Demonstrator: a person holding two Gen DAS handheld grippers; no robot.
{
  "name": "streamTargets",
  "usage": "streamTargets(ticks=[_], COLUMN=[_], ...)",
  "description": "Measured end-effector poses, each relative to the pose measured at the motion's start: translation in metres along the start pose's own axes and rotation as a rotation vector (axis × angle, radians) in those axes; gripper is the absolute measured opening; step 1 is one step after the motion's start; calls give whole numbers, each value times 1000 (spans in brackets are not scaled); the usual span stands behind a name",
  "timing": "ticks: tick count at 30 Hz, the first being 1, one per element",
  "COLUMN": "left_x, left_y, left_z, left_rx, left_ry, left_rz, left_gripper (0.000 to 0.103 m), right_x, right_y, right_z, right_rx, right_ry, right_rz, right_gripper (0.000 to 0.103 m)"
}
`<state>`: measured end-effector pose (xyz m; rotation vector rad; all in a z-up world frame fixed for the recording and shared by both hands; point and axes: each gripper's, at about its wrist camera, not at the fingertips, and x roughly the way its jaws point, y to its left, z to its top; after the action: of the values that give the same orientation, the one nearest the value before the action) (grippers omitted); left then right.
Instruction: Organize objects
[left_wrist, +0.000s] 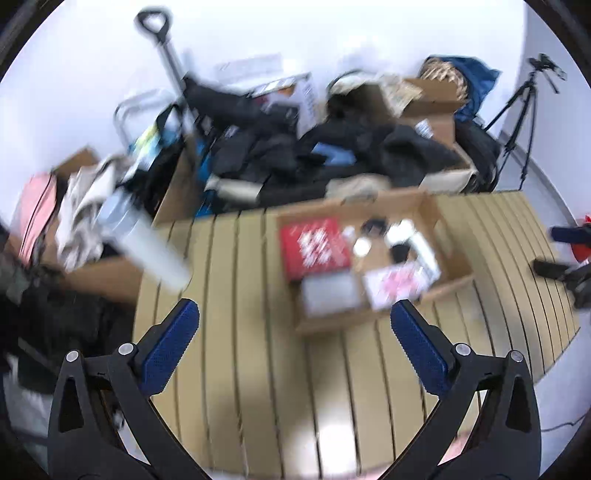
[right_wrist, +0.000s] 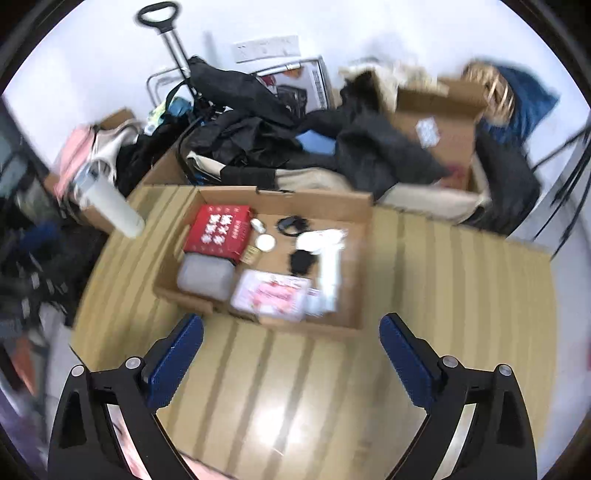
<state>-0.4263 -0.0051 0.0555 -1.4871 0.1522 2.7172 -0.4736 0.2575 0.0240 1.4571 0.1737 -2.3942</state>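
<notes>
A shallow cardboard box sits on a slatted tan table. It holds a red box, a grey pouch, a pink-and-white packet, a round white lid, a white tube and small black items. My left gripper is open and empty above the table, just before the box. My right gripper is open and empty at the box's near edge. Both views are blurred.
A white tumbler stands at the table's left edge. Behind the table lie piles of dark clothes, cardboard boxes, a trolley handle and a tripod. The other gripper's fingers show at the right.
</notes>
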Motion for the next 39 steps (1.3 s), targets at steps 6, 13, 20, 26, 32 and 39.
streamTargets(ticks=[6,13,20,26,32,39], left_x=[-41,-118,-178,-182,-171,-177], left_y=[16,4,-7,-17,-35,-40], left_z=[-27,-77,-204,-327,-391,-394], left_rx=[-73,-67,-51,-85,-53,-49], left_ry=[-26,-191,-339,-286,-267,-310], left_rz=[-59,-21,-12,0,2,-2], left_gripper=[103,103,103,103,103,103], right_x=[-34,-86,-154,-179,-140,-144], right_y=[-3,16,73,116,148,175], right_z=[-24,-72,-196,-313,-400,-399], right_rx=[95,69,-36,-27,136,44], right_ry=[2,-95,-249,-319,-377,-419], right_rz=[22,-3,17,77,-43,-60], right_gripper=[98,98,98,98,98,98])
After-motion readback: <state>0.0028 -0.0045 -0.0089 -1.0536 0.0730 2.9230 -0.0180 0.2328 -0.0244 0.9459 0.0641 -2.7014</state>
